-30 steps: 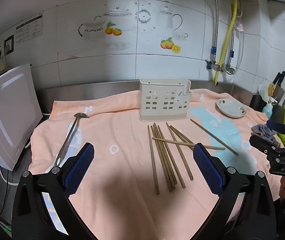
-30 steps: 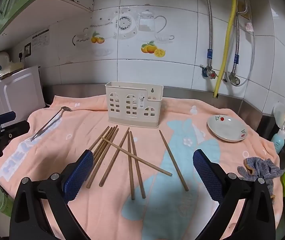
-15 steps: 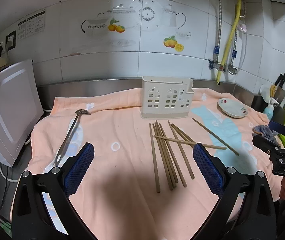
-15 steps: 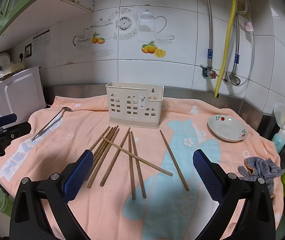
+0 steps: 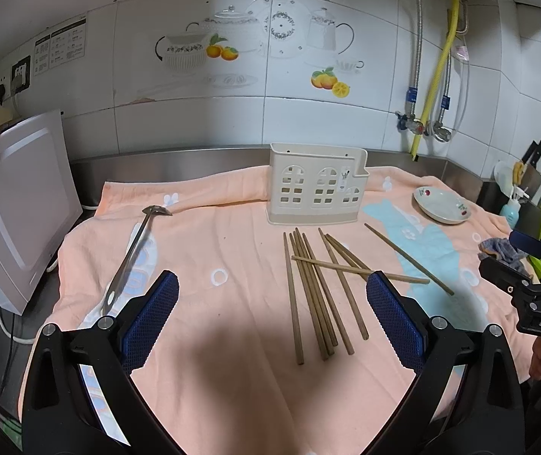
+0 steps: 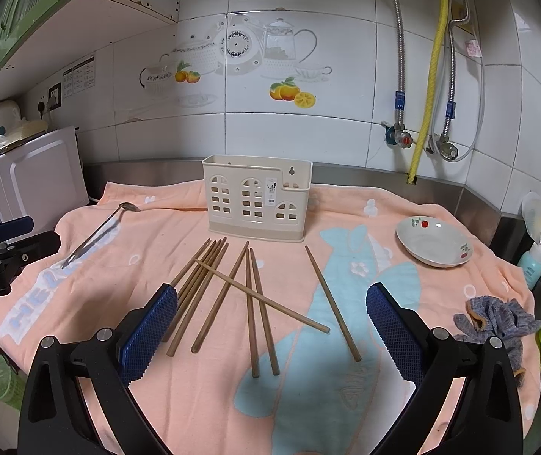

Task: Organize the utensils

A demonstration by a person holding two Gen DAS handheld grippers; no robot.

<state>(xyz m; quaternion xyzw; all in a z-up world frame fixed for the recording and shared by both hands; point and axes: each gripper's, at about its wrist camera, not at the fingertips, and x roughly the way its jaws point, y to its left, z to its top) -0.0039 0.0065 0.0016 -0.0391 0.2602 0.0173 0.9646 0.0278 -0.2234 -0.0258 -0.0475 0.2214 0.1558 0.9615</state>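
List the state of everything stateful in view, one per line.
Left gripper: jaws open, empty.
Right gripper: jaws open, empty.
Utensil holder: upright; nothing visible in it.
Chopsticks: lying loose on the towel, one crossed over others.
Ladle: lying flat on the towel.
Dish: upright, empty.

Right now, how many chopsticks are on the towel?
9 chopsticks: four bunched at left, one slanted beside them, two side by side, one lying across, one alone at right. The bunch may hide another.
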